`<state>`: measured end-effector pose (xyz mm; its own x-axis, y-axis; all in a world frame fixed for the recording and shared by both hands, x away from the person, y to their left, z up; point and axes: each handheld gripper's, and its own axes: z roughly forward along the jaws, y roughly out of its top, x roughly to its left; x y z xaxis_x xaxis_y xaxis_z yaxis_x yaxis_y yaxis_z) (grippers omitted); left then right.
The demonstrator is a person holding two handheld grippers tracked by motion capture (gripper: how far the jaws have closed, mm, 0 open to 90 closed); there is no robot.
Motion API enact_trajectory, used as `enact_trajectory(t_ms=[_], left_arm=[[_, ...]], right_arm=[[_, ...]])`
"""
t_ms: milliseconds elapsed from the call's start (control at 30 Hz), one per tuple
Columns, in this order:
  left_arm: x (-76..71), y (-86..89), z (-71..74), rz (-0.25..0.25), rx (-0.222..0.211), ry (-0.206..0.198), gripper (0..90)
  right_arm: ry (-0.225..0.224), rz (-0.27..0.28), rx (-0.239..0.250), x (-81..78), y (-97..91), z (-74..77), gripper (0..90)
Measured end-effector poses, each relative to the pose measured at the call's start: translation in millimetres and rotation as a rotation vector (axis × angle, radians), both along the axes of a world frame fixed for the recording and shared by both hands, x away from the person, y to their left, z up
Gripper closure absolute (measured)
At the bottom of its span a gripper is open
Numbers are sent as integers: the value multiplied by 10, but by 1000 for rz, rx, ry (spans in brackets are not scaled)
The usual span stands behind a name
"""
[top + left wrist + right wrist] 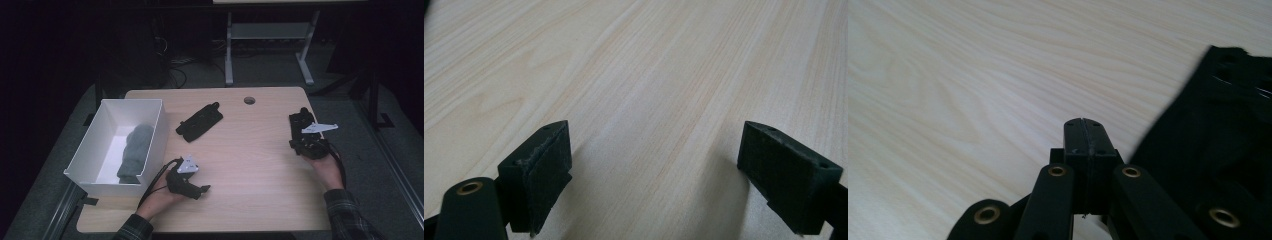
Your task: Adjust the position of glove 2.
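A black glove-like piece (200, 121) lies flat on the wooden table (250, 165), left of its middle and towards the back. A grey knitted piece (135, 150) lies inside the white box (159, 131) at the left. My left gripper (201, 189) rests low near the front edge, just right of the box. In the left gripper view (656, 170) its jaws stand wide open over bare wood. My right gripper (299, 117) sits at the table's right side, well away from the black piece. In the right gripper view (1086, 131) its pads are pressed together with nothing between them.
A round cable hole (249, 100) sits near the table's far edge. A black shape with small holes (1218, 130) lies at the right of the right gripper view; I cannot tell what it is. A desk frame (270, 45) stands behind the table.
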<state>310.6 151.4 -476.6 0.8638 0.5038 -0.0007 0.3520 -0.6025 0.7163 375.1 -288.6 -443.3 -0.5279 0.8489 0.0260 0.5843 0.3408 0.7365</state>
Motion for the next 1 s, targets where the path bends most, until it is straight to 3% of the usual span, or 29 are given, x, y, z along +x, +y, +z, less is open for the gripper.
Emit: enact_trajectory(t_ms=[267,533,800,1000], left_arm=[[-7,-2,-4,-2,-5,0,127],[-6,-3,-3,-7,-1,0,126],[-1,-18,-3,-6,0,1,125],[-2,-18,-3,-5,-1,1,125]], right_arm=[[34,-60,-32,50,-249,-77,900],[90,-68,-65,99,-278,-228,900],[115,24,-70,67,-116,-209,900],[132,128,-72,7,102,-192,900]])
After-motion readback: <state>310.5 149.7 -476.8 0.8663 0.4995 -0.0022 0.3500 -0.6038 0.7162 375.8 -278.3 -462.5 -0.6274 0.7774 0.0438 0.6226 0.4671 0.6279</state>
